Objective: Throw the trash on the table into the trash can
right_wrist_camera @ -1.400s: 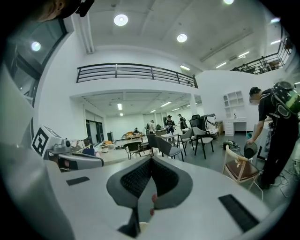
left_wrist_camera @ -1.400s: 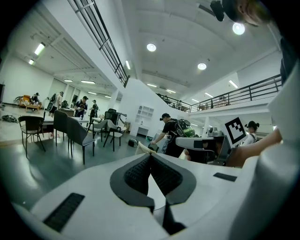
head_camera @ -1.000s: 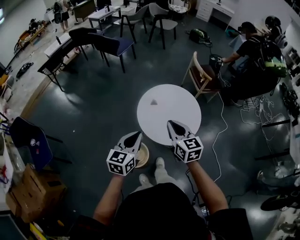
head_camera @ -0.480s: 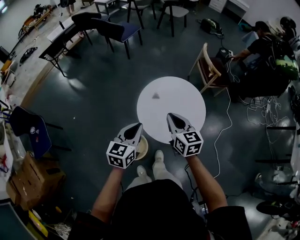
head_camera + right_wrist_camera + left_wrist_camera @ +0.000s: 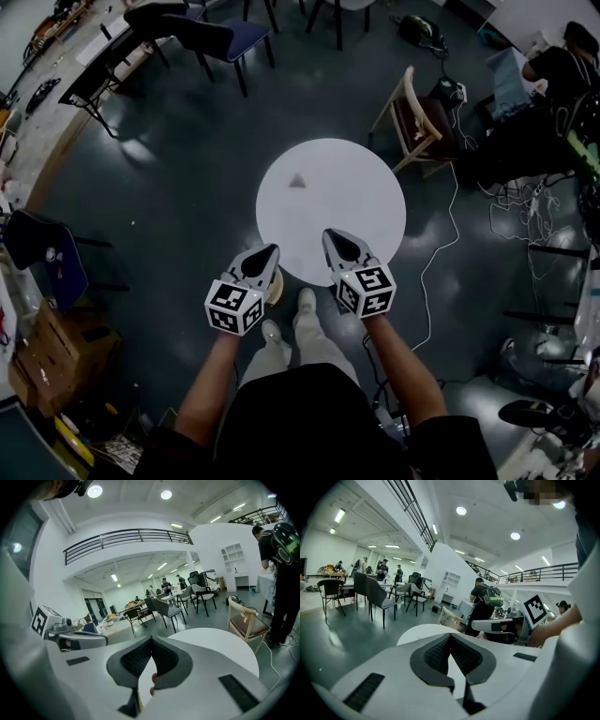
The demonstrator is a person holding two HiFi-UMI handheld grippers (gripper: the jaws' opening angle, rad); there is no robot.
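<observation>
A small dark scrap of trash [image 5: 297,180] lies on the far left part of the round white table [image 5: 366,202]. My left gripper [image 5: 272,249] is shut and empty at the table's near edge. It hangs above a round tan trash can [image 5: 277,287] on the floor, which it mostly hides. The right gripper [image 5: 328,234] is also shut and empty, its tips over the near rim. In the left gripper view the left gripper's [image 5: 450,634] tips meet before the table [image 5: 419,631]. The right gripper view shows the right gripper [image 5: 151,638] shut over the table [image 5: 220,644].
A wooden chair [image 5: 410,122] stands past the table at the right, with cables [image 5: 441,248] on the floor beside it. Dark chairs [image 5: 202,36] stand at the far left. A seated person [image 5: 562,75] is at the far right. A blue chair [image 5: 42,262] and cardboard boxes [image 5: 56,347] stand at the left.
Both grippers have sunk and moved a little forward toward the table's near edge. Their jaws stay shut. The head view has tipped down, so the table sits higher in it.
</observation>
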